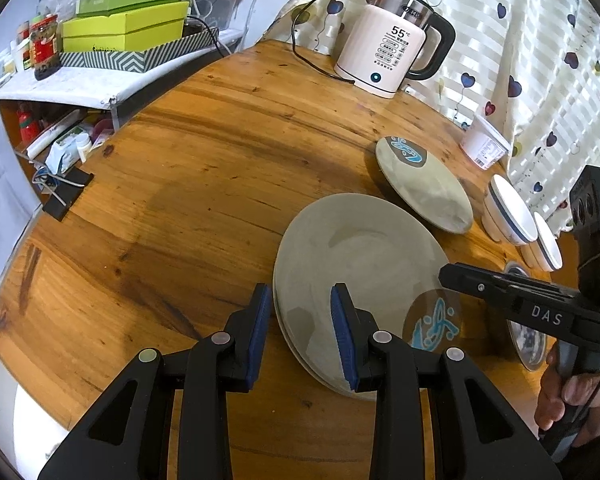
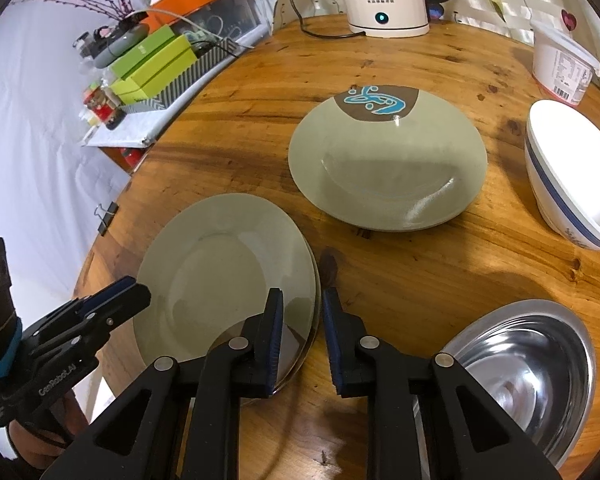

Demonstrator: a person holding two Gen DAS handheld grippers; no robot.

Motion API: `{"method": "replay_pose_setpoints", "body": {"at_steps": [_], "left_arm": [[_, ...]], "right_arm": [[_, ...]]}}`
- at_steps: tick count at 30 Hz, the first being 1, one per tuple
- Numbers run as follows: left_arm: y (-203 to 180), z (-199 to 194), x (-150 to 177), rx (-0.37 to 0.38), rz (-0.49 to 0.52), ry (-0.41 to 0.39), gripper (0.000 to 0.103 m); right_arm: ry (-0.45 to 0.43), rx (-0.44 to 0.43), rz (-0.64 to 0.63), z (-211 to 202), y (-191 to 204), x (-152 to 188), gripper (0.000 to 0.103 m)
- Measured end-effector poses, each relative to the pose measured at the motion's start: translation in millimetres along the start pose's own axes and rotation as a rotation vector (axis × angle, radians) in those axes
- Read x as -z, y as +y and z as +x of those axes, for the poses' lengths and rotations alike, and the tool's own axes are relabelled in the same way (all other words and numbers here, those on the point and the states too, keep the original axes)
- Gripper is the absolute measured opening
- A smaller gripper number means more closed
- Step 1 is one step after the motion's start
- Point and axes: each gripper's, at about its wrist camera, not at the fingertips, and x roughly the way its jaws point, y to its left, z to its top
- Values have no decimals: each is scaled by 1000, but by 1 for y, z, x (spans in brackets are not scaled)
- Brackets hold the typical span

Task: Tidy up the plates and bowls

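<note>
A stack of two grey-green plates lies near the front of the round wooden table. My left gripper is open with its fingers astride the stack's left rim. My right gripper is open with its fingers astride the stack's right rim; it also shows in the left wrist view. A second grey-green plate with a blue motif lies farther back. White bowls with a blue band stand at the right. A steel bowl sits at the front right.
A white electric kettle with its cord stands at the table's far edge. A white tub stands by the curtain. A side shelf with green boxes and jars is to the left. A binder clip sits on the table's left edge.
</note>
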Motion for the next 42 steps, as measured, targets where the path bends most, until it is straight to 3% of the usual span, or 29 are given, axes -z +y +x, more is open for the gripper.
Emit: {"method": "replay_pose_setpoints", "body": {"at_steps": [16, 19, 23, 26, 42], "left_arm": [[-2, -6, -1, -12, 9, -13, 32], [-4, -13, -4, -17, 18, -36, 32], [-10, -19, -9, -4, 36, -53, 32], [-17, -21, -12, 5, 54, -61, 32], [-42, -26, -24, 27, 113, -84, 32]], "right_arm": [[-21, 3, 18, -10, -4, 0, 18], [-50, 0, 36, -23, -9, -1, 24], [-97, 10, 37, -42, -9, 1, 40], [-115, 4, 42, -50, -11, 2, 45], [-162, -34, 96, -68, -26, 5, 57]]}}
